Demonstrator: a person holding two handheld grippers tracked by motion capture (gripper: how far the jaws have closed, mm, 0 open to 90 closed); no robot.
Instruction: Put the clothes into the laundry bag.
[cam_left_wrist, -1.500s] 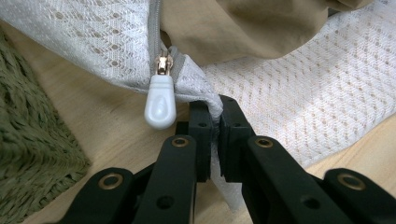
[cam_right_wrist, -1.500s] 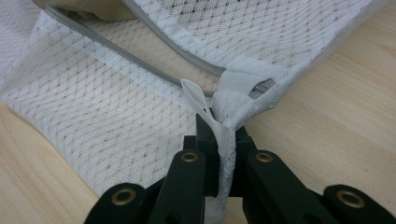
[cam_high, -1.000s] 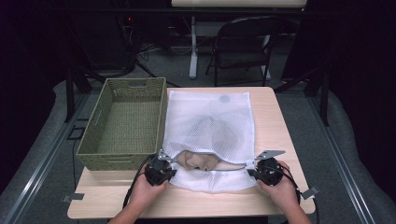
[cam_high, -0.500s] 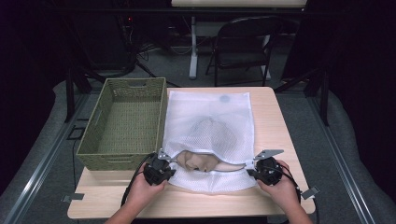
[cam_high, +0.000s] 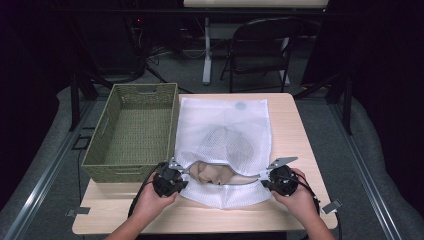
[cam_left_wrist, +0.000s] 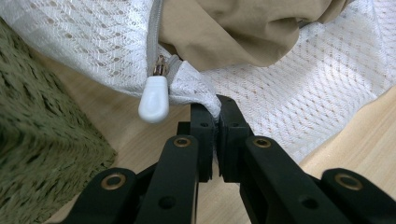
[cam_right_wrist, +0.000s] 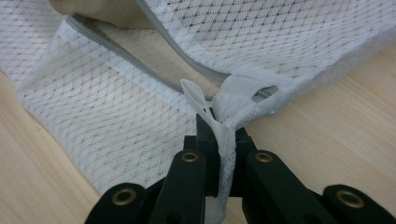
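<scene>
A white mesh laundry bag (cam_high: 222, 135) lies flat on the light wooden table (cam_high: 295, 130), its closed far end toward the back edge and its zippered mouth toward the person. Just beside its left edge stands a green woven basket (cam_high: 132, 131), touching or nearly touching the mesh. The mouth of the bag gapes, and a tan garment (cam_high: 212, 172) bulges out of the opening, partly inside under the mesh and partly showing between the two grey zipper edges. The left gripper (cam_high: 169, 180), held in the person's left hand (cam_high: 152, 197), sits at the near left corner of the bag; in the left gripper view (cam_left_wrist: 212, 109) its black jaws are pressed together on a fold of the mesh at the corner, with the white zipper pull (cam_left_wrist: 154, 100) hanging free just beside them and the tan garment (cam_left_wrist: 243, 28) above. The right gripper (cam_high: 281, 180), in the right hand (cam_high: 300, 197), sits at the near right corner; in the right gripper view (cam_right_wrist: 217, 123) its jaws are clamped on the white fabric end tab of the bag, where the grey zipper tape (cam_right_wrist: 121, 51) runs out to the corner, and a thin white loop (cam_right_wrist: 196, 98) stands up just above the jaws. Both grippers rest low, near the tabletop, well apart, with the open mouth stretched between them.
</scene>
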